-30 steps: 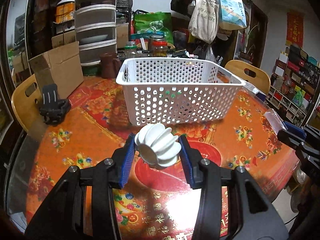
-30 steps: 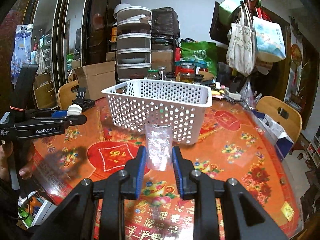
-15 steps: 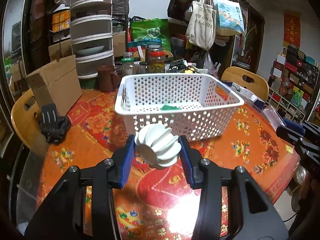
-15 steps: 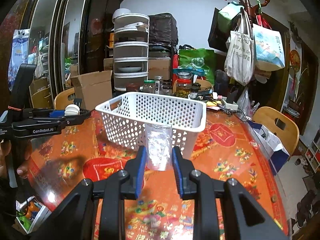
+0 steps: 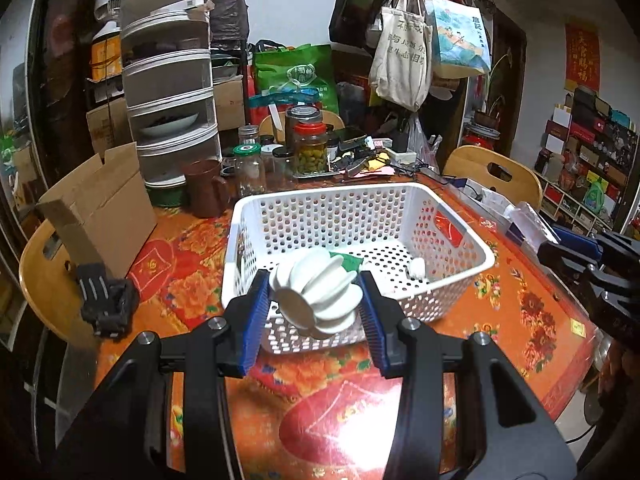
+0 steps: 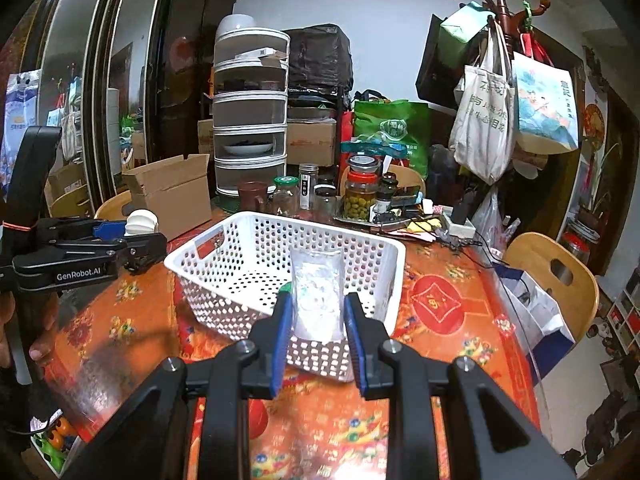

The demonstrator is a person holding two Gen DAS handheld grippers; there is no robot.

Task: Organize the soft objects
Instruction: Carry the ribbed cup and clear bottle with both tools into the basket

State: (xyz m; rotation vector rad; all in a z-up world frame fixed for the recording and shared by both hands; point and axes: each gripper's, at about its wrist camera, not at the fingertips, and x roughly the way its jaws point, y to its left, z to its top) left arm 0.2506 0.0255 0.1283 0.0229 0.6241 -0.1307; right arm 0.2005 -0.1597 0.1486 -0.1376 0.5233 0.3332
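Note:
My left gripper (image 5: 313,300) is shut on a white ribbed soft ball (image 5: 316,296) and holds it in the air just over the near rim of the white perforated basket (image 5: 460,224). My right gripper (image 6: 316,312) is shut on a clear plastic pouch (image 6: 318,292) and holds it above the basket's near corner (image 6: 384,240). Inside the basket lie a green item (image 5: 352,261) and a small white piece (image 5: 417,269). The left gripper with the ball (image 6: 140,222) also shows at the left of the right wrist view.
The basket stands on a round table with a red and orange cloth (image 5: 520,312). Behind it are jars (image 5: 310,148), a brown mug (image 5: 208,192), a stacked white container (image 5: 172,92) and a cardboard box (image 5: 100,200). A black mount (image 5: 106,300) lies at the left. Wooden chairs (image 5: 496,172) ring the table.
Both grippers have risen and moved forward toward the basket with their objects still held. The basket's inside has come into view.

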